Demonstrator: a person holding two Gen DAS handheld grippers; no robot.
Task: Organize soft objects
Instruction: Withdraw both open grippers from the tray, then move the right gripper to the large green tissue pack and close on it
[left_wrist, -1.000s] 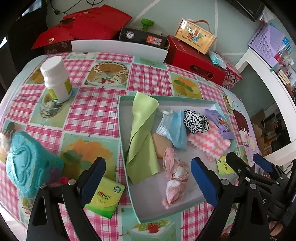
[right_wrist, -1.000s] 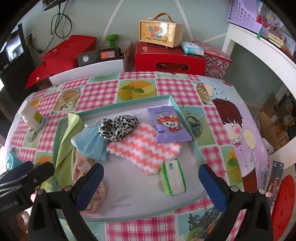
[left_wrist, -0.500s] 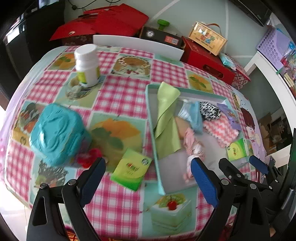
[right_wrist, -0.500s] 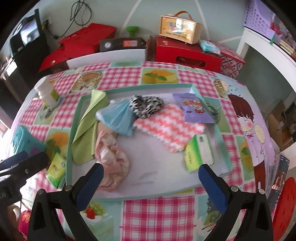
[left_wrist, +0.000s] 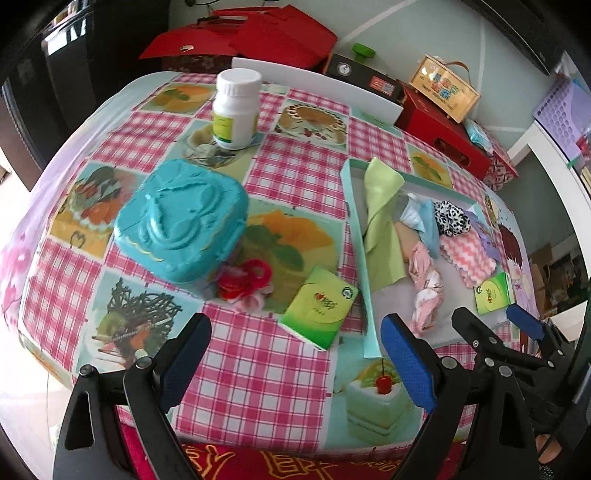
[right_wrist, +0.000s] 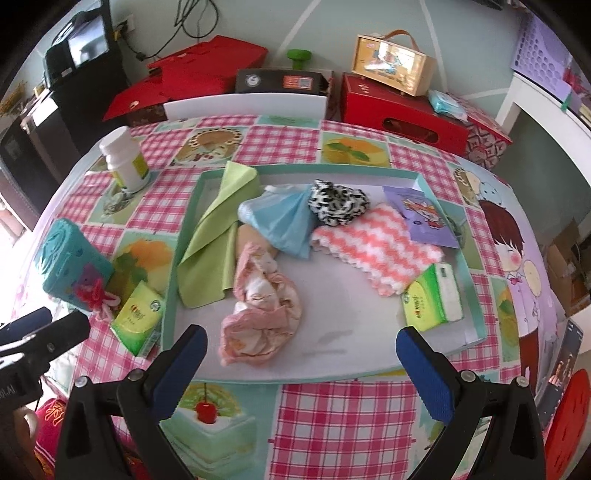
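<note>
In the left wrist view we count two green tissue packs: one (left_wrist: 318, 308) lies on the checked surface (left_wrist: 295, 173) at lower centre, just left of the teal-rimmed tray (left_wrist: 355, 236); the other (left_wrist: 494, 293) sits inside the tray at the right edge of the frame. The tray also holds one green cloth (left_wrist: 382, 229), one light blue cloth (left_wrist: 424, 221), one leopard-print piece (left_wrist: 452, 218), one pink-and-white wavy cloth (left_wrist: 467, 258), one crumpled pink cloth (left_wrist: 424, 284) and one purple packet (left_wrist: 487, 236). Left of centre stands one teal box (left_wrist: 181, 225) with a red-and-pink knot (left_wrist: 245, 282) touching its near side, and one white bottle (left_wrist: 236, 110) stands in the upper middle. Our left claw (left_wrist: 295, 363) fills the bottom of the frame, spread wide and holding nothing, above the near edge of the surface.

In the right wrist view we count the same two tissue packs, one (right_wrist: 138, 319) outside the tray at lower left and one (right_wrist: 432, 299) inside it at right. The green cloth (right_wrist: 214, 236) drapes over the tray's left rim; the blue cloth (right_wrist: 280, 221), leopard piece (right_wrist: 338, 203), wavy cloth (right_wrist: 373, 243) and purple packet (right_wrist: 424, 218) cluster across the upper middle, and the pink cloth (right_wrist: 262, 306) lies at centre. Our right claw (right_wrist: 299, 373) is spread wide and empty, above the tray's (right_wrist: 476, 295) near rim. The left claw (right_wrist: 26, 332) pokes in at the far left.
</note>
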